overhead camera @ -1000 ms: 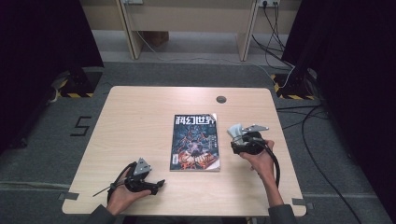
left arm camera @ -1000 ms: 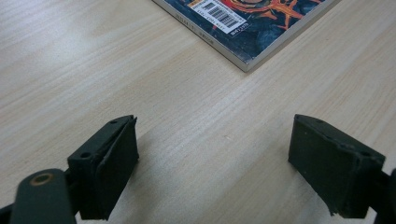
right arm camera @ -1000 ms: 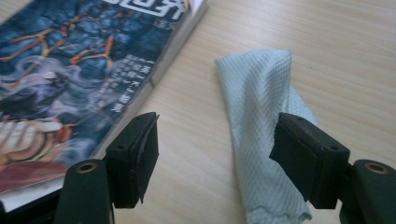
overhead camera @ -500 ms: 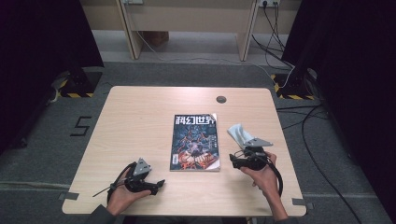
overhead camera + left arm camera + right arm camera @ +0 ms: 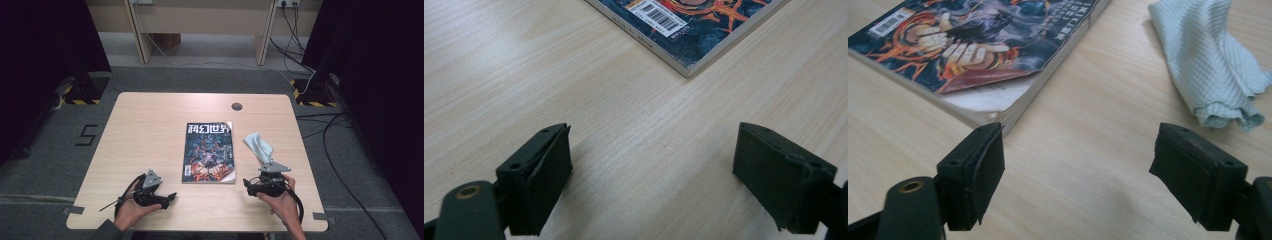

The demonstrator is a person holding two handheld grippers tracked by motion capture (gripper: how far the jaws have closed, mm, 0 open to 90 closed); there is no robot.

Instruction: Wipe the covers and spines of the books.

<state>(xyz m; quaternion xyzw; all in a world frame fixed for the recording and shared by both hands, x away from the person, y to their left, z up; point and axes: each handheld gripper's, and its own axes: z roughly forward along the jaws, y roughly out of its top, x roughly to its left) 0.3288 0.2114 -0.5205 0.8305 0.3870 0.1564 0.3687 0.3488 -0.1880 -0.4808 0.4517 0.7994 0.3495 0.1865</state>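
Observation:
A magazine (image 5: 210, 152) with a dark illustrated cover lies flat in the middle of the wooden table (image 5: 150, 130). A crumpled pale blue cloth (image 5: 258, 146) lies just right of it. My right gripper (image 5: 247, 186) rests near the front edge, below the cloth and off the magazine's near right corner. Its jaws have just been opening and stand open with nothing between them (image 5: 1078, 175). Ahead of it are the magazine (image 5: 983, 45) and the cloth (image 5: 1208, 65). My left gripper (image 5: 172, 196) sits open at the front left (image 5: 654, 175), empty, facing the magazine's corner (image 5: 694, 30).
A round cable grommet (image 5: 236, 106) sits near the table's far edge. Cables (image 5: 320, 130) trail over the grey floor to the right. A desk frame (image 5: 200, 20) stands beyond the table.
My right gripper drew back from the cloth toward the table's front edge, leaving the cloth lying beside the magazine. The left hand stayed still.

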